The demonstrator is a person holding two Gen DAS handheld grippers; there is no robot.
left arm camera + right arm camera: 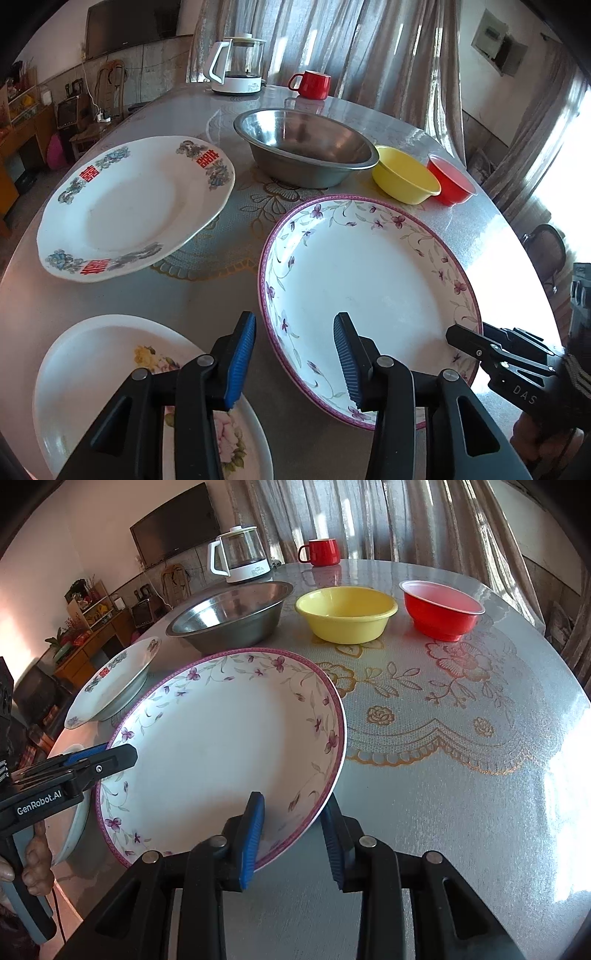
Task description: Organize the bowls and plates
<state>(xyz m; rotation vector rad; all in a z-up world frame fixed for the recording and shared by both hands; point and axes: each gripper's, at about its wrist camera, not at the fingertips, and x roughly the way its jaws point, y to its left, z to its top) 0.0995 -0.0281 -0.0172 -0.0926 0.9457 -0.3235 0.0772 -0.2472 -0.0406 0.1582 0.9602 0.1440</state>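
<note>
Around the purple-flowered plate (221, 746) both tools are placed. The right gripper (291, 834) is seen with its jaws set across the plate's near rim, one blue pad above and one below; whether the pads actually press cannot be told, though the plate appears tilted, its near edge raised off the table (461, 812). The left gripper (295, 354) is held with jaws apart over the plate's left rim, nothing gripped.

Left of that plate, a white plate with a yellow and pink flower (92, 369) is noted, partly beneath the left gripper. Beyond it lies a plate with red characters (129, 206). Behind the purple-flowered plate a steel bowl (229, 616), a yellow bowl (347, 613) and a red bowl (441, 609) are lined up, with a kettle (240, 554) and red mug (321, 552) farther back.

Step judged in hand: the largest plate is being lifted for stacking. Next move probably requires a firm clamp and a level carry, so the plate is not slipped.

Legible writing: "GenRobot.AI" and "DAS" on the gripper bodies; the kettle's label is unreadable.
</note>
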